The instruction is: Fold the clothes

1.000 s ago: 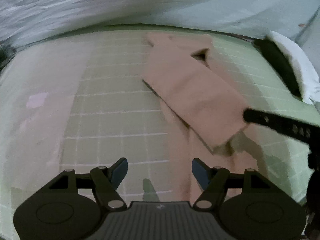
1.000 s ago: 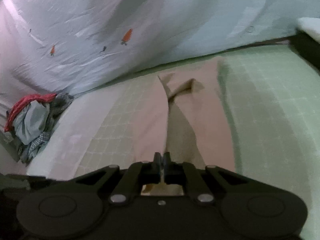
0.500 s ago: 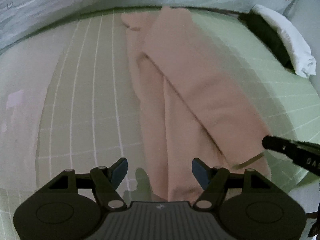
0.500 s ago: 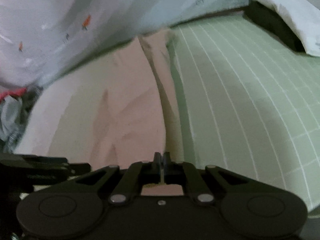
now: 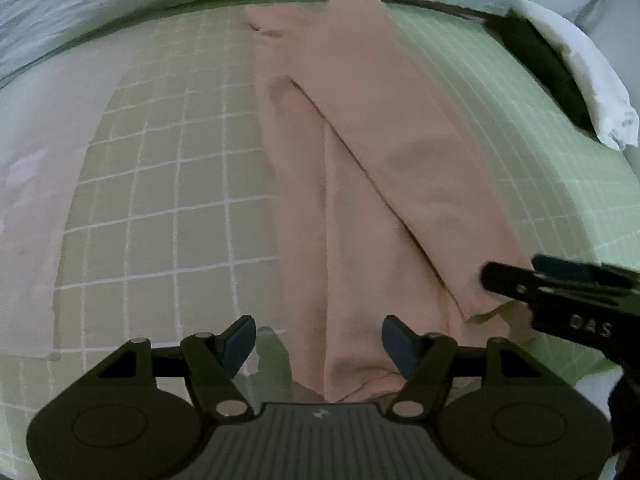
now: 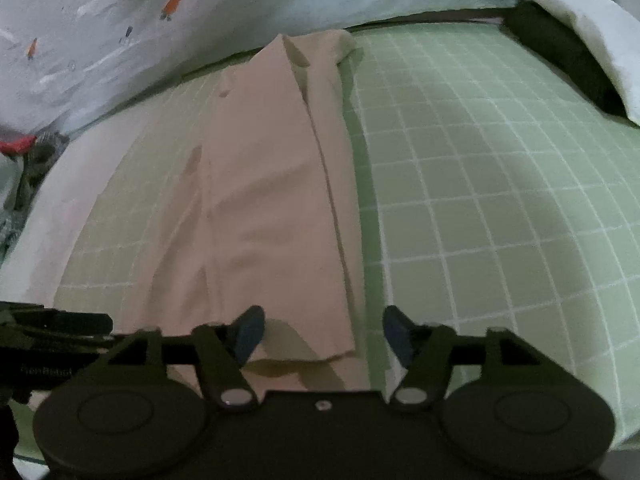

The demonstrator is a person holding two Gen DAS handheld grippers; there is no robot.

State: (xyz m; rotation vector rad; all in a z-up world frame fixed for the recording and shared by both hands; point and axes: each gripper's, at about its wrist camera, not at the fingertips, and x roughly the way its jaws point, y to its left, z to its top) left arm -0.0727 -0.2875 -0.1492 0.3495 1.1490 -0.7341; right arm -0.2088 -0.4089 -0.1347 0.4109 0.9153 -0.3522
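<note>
Pink trousers (image 5: 384, 184) lie lengthwise on green grid mat (image 5: 168, 200), long axis running from near edge w/ grippers to far edge by curtain (image 6: 200, 8). One leg folded over the other. Left gripper (image 5: 319, 340) jaws apart, over near hem. Right gripper (image 6: 324, 336) jaws apart, holding nothing; hem prob just beneath.

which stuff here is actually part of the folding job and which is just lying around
Part of the job:
- pink garment, folded lengthwise on the green grid mat
- left gripper, open
- right gripper, open

Lying about:
- white pillow at the mat's far right
- pile of clothes at the left edge
- patterned sheet behind
</note>
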